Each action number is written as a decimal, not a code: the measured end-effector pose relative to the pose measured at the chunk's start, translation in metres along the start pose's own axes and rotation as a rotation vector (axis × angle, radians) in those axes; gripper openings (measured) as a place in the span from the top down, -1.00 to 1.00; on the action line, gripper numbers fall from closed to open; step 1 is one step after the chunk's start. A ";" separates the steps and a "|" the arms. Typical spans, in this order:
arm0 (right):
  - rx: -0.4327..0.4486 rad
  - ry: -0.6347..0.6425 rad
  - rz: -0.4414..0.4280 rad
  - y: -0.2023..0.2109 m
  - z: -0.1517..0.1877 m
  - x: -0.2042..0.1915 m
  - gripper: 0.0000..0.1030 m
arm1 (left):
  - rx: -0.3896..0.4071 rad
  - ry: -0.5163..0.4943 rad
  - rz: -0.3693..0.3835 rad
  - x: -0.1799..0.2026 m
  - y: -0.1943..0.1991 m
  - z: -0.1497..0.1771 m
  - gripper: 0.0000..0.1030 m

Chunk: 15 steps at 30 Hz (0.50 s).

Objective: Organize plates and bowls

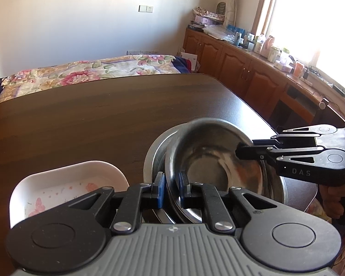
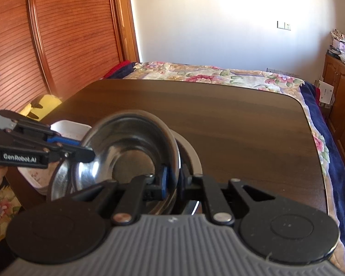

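Observation:
A steel bowl (image 1: 218, 161) (image 2: 131, 151) hangs tilted over a larger steel bowl (image 1: 153, 158) (image 2: 191, 154) that stands on the dark wooden table (image 1: 103, 115) (image 2: 241, 126). My left gripper (image 1: 171, 184) (image 2: 89, 155) is shut on the tilted bowl's near-left rim, one blue pad on each side of the wall. From the other side, my right gripper (image 2: 173, 174) (image 1: 239, 150) clamps the opposite rim. Left of the bowls sits a white rectangular dish (image 1: 69, 179) (image 2: 69, 126) with a pink flower print.
Beyond the table's far edge lies a bed with a floral cover (image 1: 92, 69) (image 2: 218, 73). Wooden cabinets (image 1: 241, 69) with cluttered tops run under the window on the right. A slatted wooden door (image 2: 69, 34) and a yellow object (image 2: 43, 105) stand to the left.

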State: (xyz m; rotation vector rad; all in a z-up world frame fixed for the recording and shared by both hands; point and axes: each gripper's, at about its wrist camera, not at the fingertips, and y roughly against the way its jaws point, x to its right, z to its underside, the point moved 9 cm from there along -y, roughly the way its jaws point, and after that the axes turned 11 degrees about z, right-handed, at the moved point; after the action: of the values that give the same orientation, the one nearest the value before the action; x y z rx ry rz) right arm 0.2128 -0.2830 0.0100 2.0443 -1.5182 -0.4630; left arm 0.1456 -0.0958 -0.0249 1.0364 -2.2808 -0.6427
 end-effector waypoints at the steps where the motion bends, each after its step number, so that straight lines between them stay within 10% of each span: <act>1: -0.002 0.000 -0.001 0.000 0.001 0.000 0.75 | 0.000 -0.001 0.000 0.000 0.000 0.000 0.75; 15: 0.023 -0.011 0.009 0.007 0.001 0.003 0.75 | 0.048 -0.020 -0.015 0.005 0.011 0.002 0.75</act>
State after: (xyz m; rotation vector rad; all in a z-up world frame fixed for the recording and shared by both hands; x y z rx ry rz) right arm 0.2084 -0.2873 0.0137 2.0545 -1.5461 -0.4562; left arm 0.1357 -0.0925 -0.0181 1.0747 -2.3179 -0.6099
